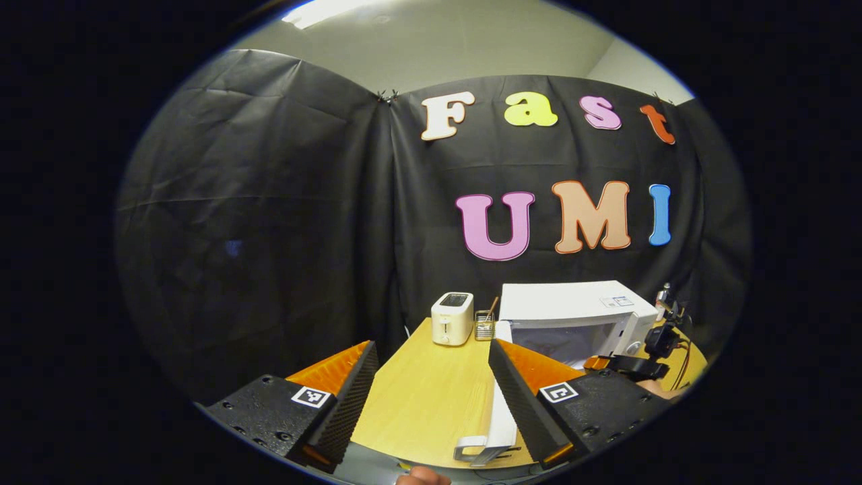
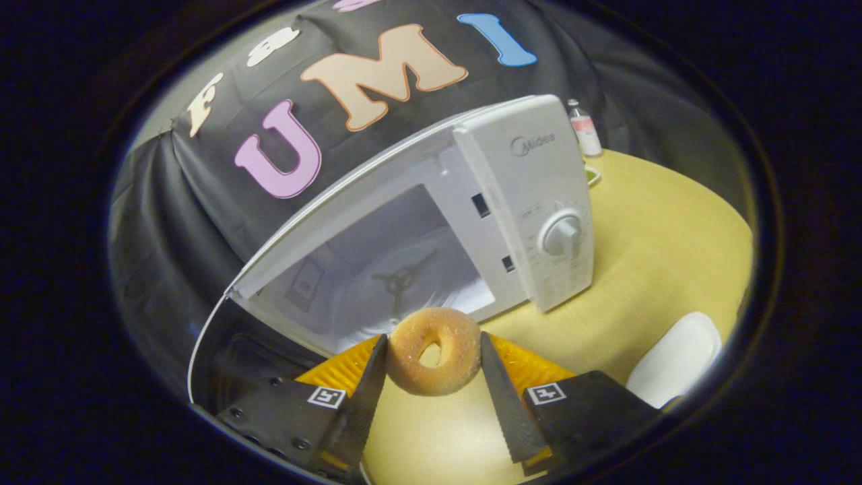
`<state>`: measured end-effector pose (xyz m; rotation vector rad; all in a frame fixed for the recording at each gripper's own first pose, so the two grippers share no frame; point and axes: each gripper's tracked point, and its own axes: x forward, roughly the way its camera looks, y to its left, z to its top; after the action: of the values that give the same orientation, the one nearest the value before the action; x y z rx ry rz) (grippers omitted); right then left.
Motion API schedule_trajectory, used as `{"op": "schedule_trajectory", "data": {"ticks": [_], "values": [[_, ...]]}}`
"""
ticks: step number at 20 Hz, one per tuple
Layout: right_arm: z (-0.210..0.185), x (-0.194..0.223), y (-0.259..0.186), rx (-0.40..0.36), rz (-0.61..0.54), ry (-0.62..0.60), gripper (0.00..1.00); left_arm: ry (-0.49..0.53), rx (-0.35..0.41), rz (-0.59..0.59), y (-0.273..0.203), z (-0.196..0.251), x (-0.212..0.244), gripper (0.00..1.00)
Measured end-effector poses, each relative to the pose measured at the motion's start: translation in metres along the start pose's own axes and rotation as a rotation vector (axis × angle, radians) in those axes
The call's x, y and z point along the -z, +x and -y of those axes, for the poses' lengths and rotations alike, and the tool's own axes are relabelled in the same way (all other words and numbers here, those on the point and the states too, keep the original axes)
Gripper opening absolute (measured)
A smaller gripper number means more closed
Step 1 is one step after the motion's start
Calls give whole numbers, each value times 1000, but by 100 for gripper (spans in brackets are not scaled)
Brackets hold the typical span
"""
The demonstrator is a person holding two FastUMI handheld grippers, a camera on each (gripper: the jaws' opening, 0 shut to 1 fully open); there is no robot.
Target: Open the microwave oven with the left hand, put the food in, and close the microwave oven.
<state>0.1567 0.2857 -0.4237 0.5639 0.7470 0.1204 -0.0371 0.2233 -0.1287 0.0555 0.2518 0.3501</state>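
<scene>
The white microwave (image 1: pixel 572 313) stands at the back right of the wooden table (image 1: pixel 424 397), its door (image 1: pixel 500 417) swung out towards me and seen edge-on. My left gripper (image 1: pixel 432 347) is open and empty, just left of that door. In the right gripper view the microwave's cavity (image 2: pixel 390 269) gapes in front, with the dial panel (image 2: pixel 532 195) to its right and the open door (image 2: pixel 215 350) at the left. My right gripper (image 2: pixel 433 340) is shut on a sugared doughnut (image 2: pixel 438 380), held upright above the table just outside the cavity.
A white toaster (image 1: pixel 452 318) and a small utensil holder (image 1: pixel 483 325) stand left of the microwave. A small bottle (image 2: pixel 584 128) stands behind its right side. A white dish (image 2: pixel 673 360) lies on the table (image 2: pixel 660 256) near the right gripper.
</scene>
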Motion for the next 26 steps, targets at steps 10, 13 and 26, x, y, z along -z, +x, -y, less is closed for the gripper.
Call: {"op": "schedule_trajectory", "data": {"ticks": [10, 13, 26], "values": [[-44, -4, 61, 25, 114, 41, 75, 22, -78, -50, -7, -20, 9, 97], [-44, -9, 79, 44, 143, 56, 75, 28, -92, -42, -7, -24, 6, 97], [-55, -9, 120, 70, 192, -27, 76, 43, -113, -70, -2, -34, 13, 97]]}}
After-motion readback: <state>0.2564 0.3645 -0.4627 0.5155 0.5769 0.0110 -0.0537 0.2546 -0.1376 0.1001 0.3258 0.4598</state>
